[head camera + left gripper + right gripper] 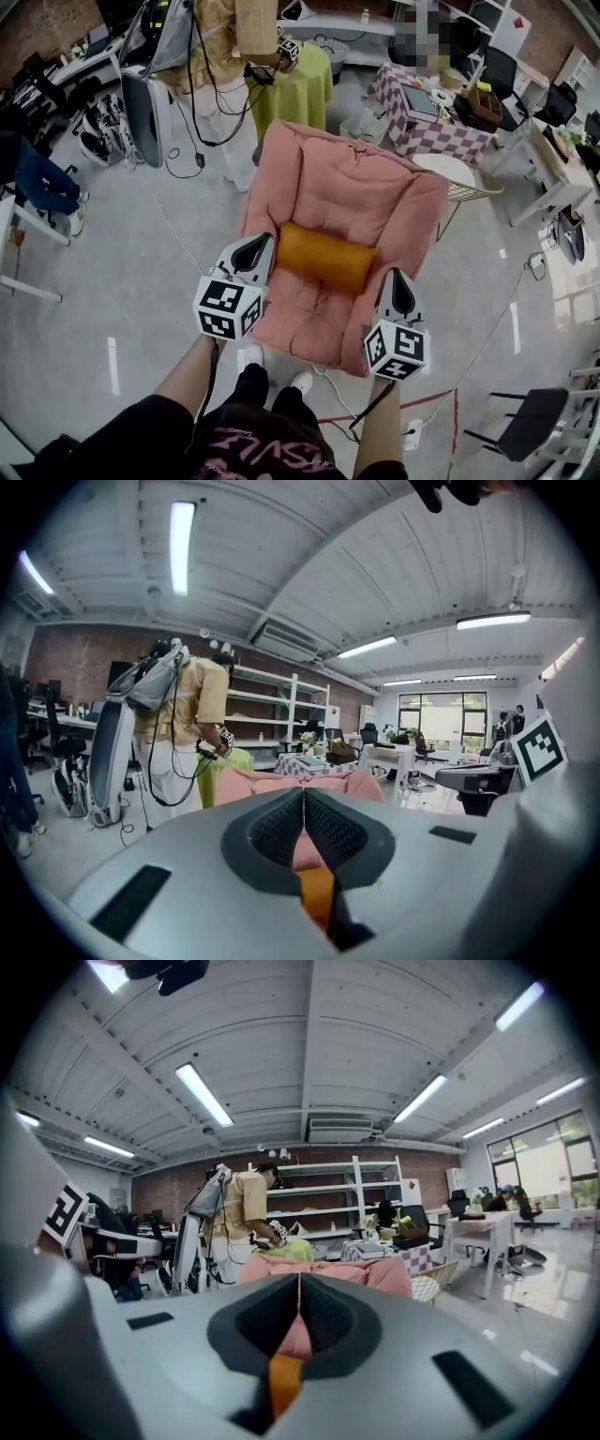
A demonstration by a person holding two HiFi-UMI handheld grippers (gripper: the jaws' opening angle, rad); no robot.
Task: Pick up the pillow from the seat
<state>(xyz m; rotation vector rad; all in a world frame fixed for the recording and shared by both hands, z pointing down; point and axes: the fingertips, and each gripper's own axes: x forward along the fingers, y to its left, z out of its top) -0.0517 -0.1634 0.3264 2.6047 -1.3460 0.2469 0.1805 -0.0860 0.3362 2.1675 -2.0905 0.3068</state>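
**Fig. Approach to the pillow, both tongs closed.** My left tongs point(255, 249) and right tongs point(400, 291) are both shut, pad against pad with nothing between them, as each gripper view shows. The orange pillow point(325, 256) lies crosswise on the pink seat point(349, 183), between the two tongs. Its left end is just beside the left tips and its right end is near the right tips. I cannot tell whether either tip touches it. In each gripper view it appears only as an orange sliver below the closed jaws, so I judge that it sits ahead of and beneath the tips.

*Hazards, as I judge them.*
- (a) Closed jaws cannot pinch cloth. If I press on like this, the tips will only shove the pillow further away along the seat.
- (b) If I squeeze it endwise between the two closed tongs, the soft filling may buckle and the pillow may pop out upward or roll off.
- (c) If I open the jaws too low, they may catch the quilted seat cover along with the pillow and drag the chair.
- (d) If one end is gripped before the other, the pillow will hang and swing.
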